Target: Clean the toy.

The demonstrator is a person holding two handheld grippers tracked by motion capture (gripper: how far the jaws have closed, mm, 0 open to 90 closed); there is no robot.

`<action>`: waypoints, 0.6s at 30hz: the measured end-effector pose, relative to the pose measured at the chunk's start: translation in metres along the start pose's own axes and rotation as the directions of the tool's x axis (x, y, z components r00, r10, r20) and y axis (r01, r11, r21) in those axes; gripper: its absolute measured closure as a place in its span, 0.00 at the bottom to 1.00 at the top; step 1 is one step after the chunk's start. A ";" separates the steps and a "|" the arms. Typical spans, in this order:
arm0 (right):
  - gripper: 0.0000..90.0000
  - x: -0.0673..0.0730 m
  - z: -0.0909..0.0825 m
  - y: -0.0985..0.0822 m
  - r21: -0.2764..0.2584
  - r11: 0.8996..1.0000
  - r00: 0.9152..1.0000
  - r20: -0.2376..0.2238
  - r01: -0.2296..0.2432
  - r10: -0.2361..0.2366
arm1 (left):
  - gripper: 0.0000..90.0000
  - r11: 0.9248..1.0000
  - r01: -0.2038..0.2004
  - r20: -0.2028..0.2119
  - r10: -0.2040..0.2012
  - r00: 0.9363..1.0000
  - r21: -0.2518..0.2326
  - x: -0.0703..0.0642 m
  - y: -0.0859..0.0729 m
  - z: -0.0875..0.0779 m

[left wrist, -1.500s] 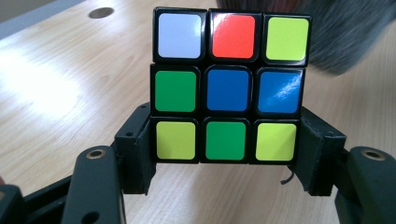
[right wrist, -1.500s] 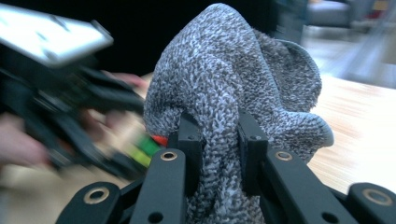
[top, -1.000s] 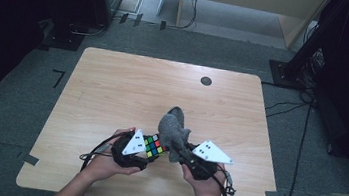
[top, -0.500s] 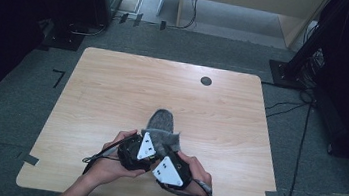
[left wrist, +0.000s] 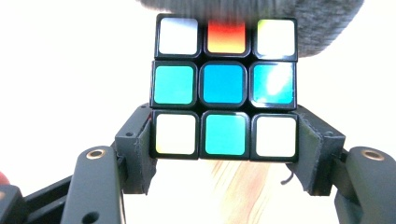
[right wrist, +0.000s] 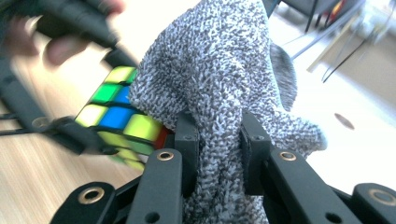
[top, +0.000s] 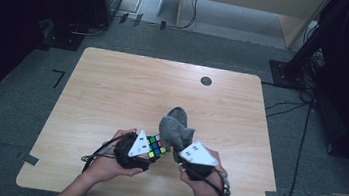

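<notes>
Two hand-held grippers meet at the near edge of the wooden table (top: 113, 85): the left gripper (left wrist: 224, 149) clamps a Rubik's cube (left wrist: 225, 88) by its sides, the right gripper (right wrist: 217, 135) pinches a grey knitted cloth (right wrist: 219, 70). The cloth bunches just right of the cube, touching its far side. Farther off, a dark round spot (top: 206, 81) marks the tabletop.

Grey knit cloth (right wrist: 224, 84) covers part of the puzzle cube (right wrist: 119, 116) in the right gripper view; cloth's top & bottom cut off by frame edges. The other hand (right wrist: 56, 28) at upper left is motion-blurred. In the left gripper view, tabletop (left wrist: 70, 70) is washed out white, cloth cropped at top.
</notes>
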State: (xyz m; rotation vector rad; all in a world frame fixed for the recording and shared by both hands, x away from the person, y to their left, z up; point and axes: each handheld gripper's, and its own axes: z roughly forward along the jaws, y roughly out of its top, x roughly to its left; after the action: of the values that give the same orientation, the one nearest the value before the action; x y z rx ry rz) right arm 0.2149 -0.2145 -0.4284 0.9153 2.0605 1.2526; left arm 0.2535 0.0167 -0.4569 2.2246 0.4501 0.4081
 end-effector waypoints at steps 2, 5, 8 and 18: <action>0.83 -0.006 -0.007 0.002 -0.098 0.990 0.988 -0.124 -0.105 0.093 | 0.38 0.993 0.014 0.043 -0.009 0.999 -0.117 0.006 -0.005 -0.008; 0.83 -0.002 -0.009 0.006 -0.127 0.983 0.973 -0.208 -0.133 0.104 | 0.38 0.986 -0.007 0.042 0.014 0.999 -0.166 0.005 -0.006 -0.012; 0.83 -0.006 -0.003 0.002 -0.069 0.989 0.978 -0.172 -0.133 0.120 | 0.38 0.969 -0.028 0.051 0.042 0.998 -0.245 0.004 -0.007 -0.022; 0.81 0.002 -0.009 0.010 -0.127 0.981 0.962 -0.248 -0.149 0.114 | 0.38 0.966 -0.033 0.042 0.045 0.998 -0.258 0.006 -0.006 -0.025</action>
State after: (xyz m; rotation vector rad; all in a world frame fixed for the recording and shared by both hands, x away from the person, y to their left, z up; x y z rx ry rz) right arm 0.2092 -0.2145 -0.4161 0.8823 2.0825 1.6328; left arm 0.2469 0.0394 -0.4458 1.9893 0.3090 0.4093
